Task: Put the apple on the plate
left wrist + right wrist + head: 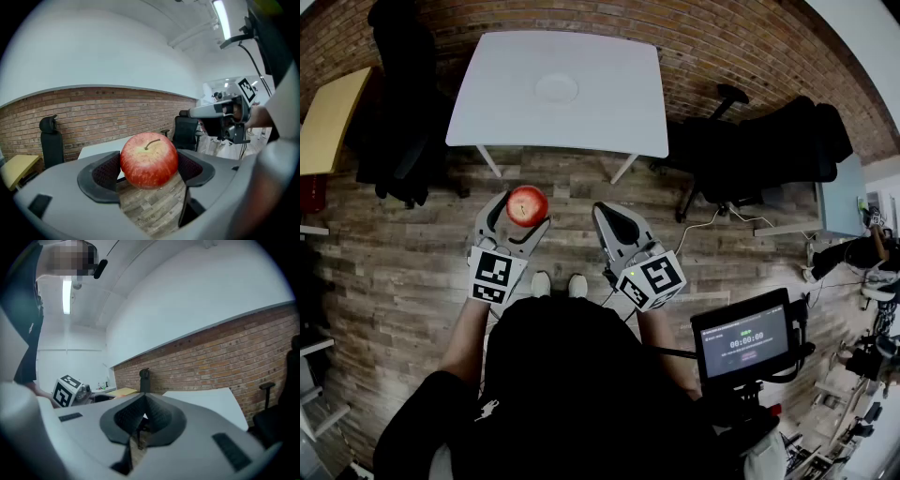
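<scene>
The left claw (521, 214) is gripping the apple (527, 205), with its jaws standing wide around the fruit. In the left gripper view the two dark pads (107, 172) are pressing on opposite sides of the red apple. The apple is sitting upright between them, its stem pointing up and a yellowish patch showing around the stem. Seen from the head view, the apple is hanging in the air over the wooden floor (394, 253), just short of the near edge of the white bench (609, 94).

The plate (556, 88) is lying on the far half of that bench, white on white and well apart from the apple.

The right claw (609, 217) is hovering beside the left one at about the same distance from the bench. Its jaws are closed, and in the right gripper view the dark pads are meeting tip to tip. It is pointing roughly level toward the brick wall (722, 37) behind the bench.

The person is standing facing the bench, their shoes (555, 283) showing on the floor between the two claws. Black chairs (769, 141) are standing on both sides of the bench. A small screen (745, 342) is glowing at the person's right side.
</scene>
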`<state>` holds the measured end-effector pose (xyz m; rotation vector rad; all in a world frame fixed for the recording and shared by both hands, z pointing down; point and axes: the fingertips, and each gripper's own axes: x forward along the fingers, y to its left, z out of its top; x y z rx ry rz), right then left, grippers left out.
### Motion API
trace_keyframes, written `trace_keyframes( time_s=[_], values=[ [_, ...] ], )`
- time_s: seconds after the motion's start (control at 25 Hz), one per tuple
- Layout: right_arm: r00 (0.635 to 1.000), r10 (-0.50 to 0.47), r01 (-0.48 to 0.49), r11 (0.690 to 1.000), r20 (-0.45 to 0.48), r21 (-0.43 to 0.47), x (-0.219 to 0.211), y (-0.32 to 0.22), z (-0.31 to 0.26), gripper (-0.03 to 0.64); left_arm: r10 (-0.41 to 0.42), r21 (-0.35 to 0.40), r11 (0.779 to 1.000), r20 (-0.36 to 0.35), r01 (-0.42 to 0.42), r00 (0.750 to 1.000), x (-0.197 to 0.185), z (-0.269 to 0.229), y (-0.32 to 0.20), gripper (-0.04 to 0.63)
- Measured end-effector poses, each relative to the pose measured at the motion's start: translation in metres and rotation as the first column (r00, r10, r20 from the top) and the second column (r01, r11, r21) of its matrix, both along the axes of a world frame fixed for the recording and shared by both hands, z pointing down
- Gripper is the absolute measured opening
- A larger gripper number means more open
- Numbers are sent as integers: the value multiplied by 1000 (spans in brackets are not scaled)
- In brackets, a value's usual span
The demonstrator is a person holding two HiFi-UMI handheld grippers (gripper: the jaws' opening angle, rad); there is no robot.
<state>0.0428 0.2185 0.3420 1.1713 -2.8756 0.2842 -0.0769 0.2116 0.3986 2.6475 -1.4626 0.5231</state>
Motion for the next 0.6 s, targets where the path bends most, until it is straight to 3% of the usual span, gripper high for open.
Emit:
trace_keyframes(
  time_s=[0.6],
  values=[
    [999,39,-38,999,-32,20,-19,9,4,3,31,23,999,-13,-31,999,-23,7,5,383]
  ],
)
